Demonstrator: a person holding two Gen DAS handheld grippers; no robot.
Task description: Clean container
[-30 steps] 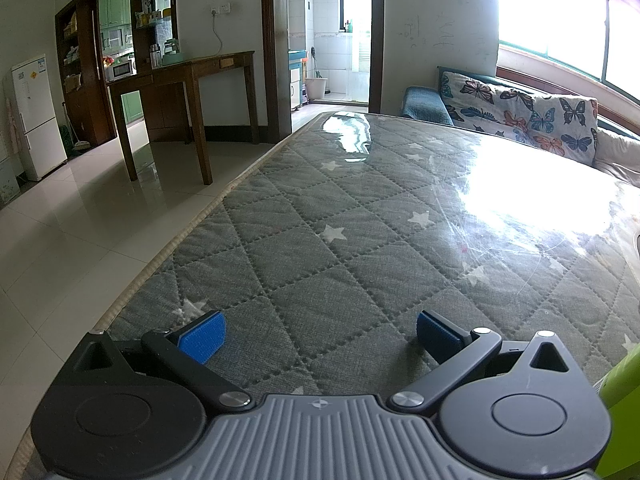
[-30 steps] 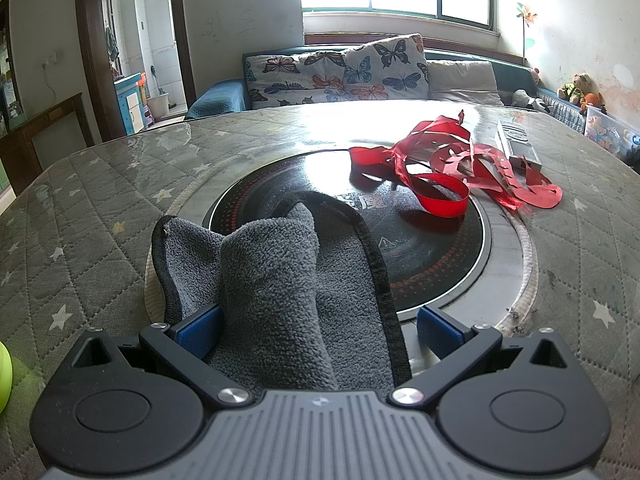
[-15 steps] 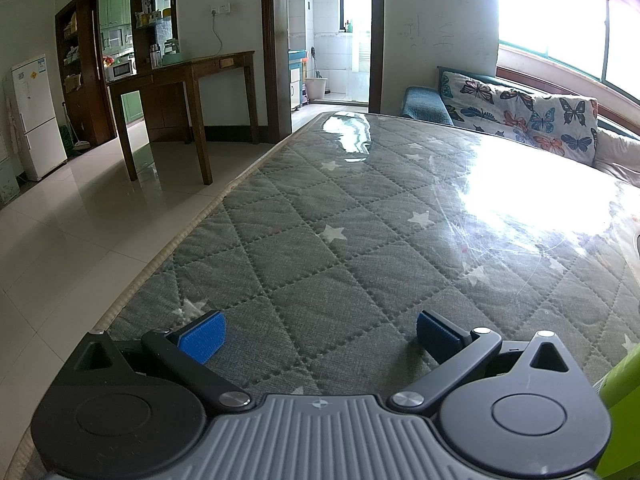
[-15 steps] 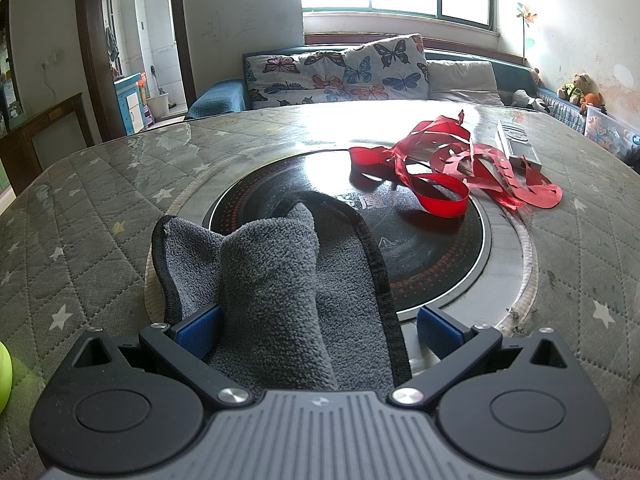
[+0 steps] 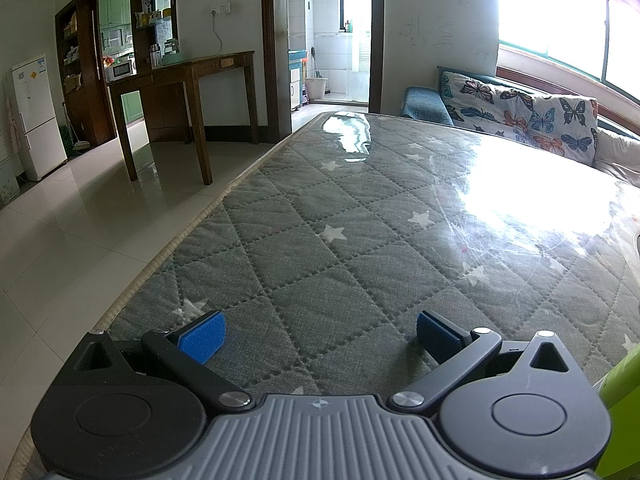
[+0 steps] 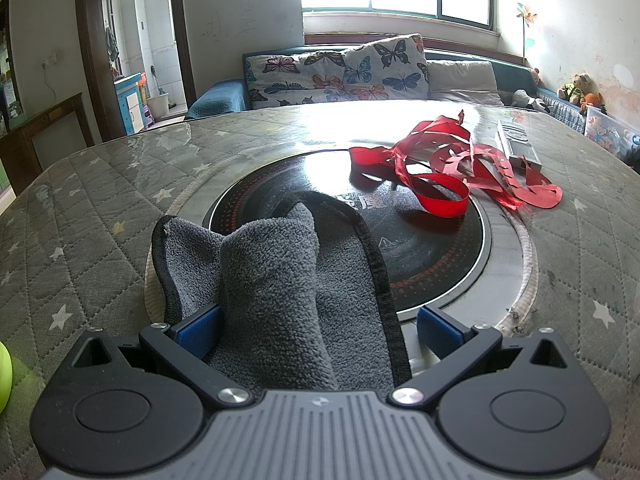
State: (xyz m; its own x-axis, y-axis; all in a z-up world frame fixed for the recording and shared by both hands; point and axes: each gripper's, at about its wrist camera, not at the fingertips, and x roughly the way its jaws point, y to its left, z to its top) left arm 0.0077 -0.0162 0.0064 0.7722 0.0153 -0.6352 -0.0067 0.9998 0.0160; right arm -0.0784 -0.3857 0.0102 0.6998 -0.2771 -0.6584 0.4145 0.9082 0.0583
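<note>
A grey fleece cloth [image 6: 276, 280] lies bunched on the near edge of a round black glass cooktop [image 6: 420, 236] set into the table. My right gripper [image 6: 318, 332] stands open, its blue pads on either side of the cloth's raised fold without pinching it. Red cut-paper ribbons [image 6: 452, 168] sprawl across the cooktop's far right rim. In the left wrist view my left gripper [image 5: 318, 334] is open over the quilted grey star-patterned table cover [image 5: 340, 220], with nothing between its fingers. A lime-green object [image 5: 624, 408] shows at the lower right edge; what it is cannot be told.
A grey remote control [image 6: 518, 146] lies beyond the ribbons. The table's left edge [image 5: 168, 248] drops to a tiled floor. A wooden side table [image 5: 188, 88] and a white fridge [image 5: 36, 116] stand by the far wall; a butterfly-print sofa [image 6: 336, 72] runs behind the table.
</note>
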